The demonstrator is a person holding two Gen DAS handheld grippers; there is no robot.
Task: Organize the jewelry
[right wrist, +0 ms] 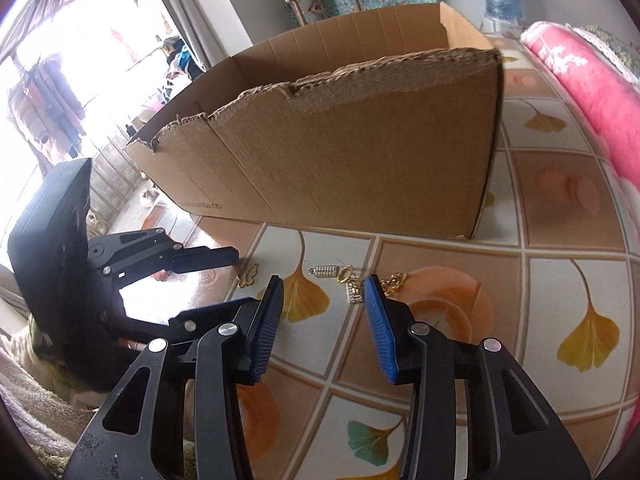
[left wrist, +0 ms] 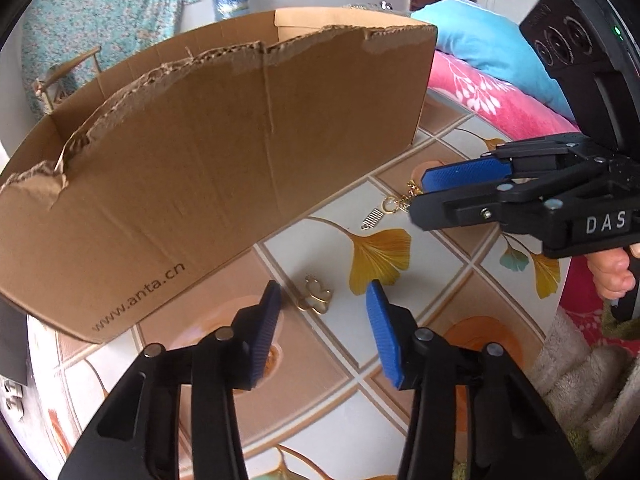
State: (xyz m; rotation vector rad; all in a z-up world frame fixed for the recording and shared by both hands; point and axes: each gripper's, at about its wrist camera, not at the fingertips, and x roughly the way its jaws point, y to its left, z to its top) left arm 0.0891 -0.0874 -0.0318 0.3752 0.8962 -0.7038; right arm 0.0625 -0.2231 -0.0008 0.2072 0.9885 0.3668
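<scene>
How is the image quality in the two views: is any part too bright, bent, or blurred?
Right wrist view: the window side is overexposed, washing out detail there; the cardboard box stays sharp. Left wrist view: even light, no strong glare; fisheye distortion bows the cardboard box, and black vignette fills the corners.

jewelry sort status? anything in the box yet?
Nothing visibly done: the box interior is hidden from both views. In hand: nothing; left gripper and right gripper are both open. Left: butterfly ring and the gold pendant cluster lie on the tablecloth.
</scene>
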